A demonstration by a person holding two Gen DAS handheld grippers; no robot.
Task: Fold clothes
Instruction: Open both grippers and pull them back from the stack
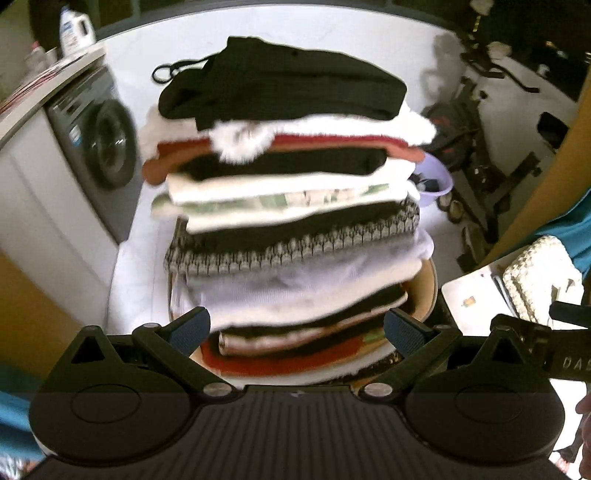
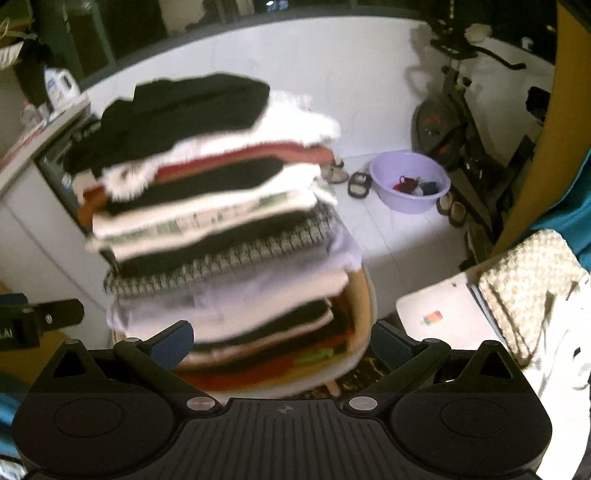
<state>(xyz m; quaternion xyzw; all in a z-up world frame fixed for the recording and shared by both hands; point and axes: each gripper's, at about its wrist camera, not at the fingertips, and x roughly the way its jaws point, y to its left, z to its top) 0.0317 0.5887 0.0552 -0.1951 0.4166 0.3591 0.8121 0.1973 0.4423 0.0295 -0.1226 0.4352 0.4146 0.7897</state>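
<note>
Left wrist view: my left gripper has its fingers spread wide with nothing between the blue pads — both frame the lower part of the stack of folded clothes, and I cannot tell whether they touch it.
Left gripper pose: level, pointing straight at the stack from in front and low down.
Stack: many folded pieces piled high on a round wooden stool; a black garment lies on top, then a fluffy white one, red, black, cream, a patterned black-and-white knit, pale lilac, more below.
Left of stack: a grey washing machine under a counter, a detergent bottle on it.
Right wrist view: my right gripper is just as wide apart and empty, pads at either side of the stack's base.
Right gripper pose: level, aimed at the stack a little from its right — the pile sits left of centre.
Right of stack: a lilac basin on the white floor with small items inside, sandals beside it, an exercise bike behind.
Far right: a cream woven cloth lying on a white surface.
</note>
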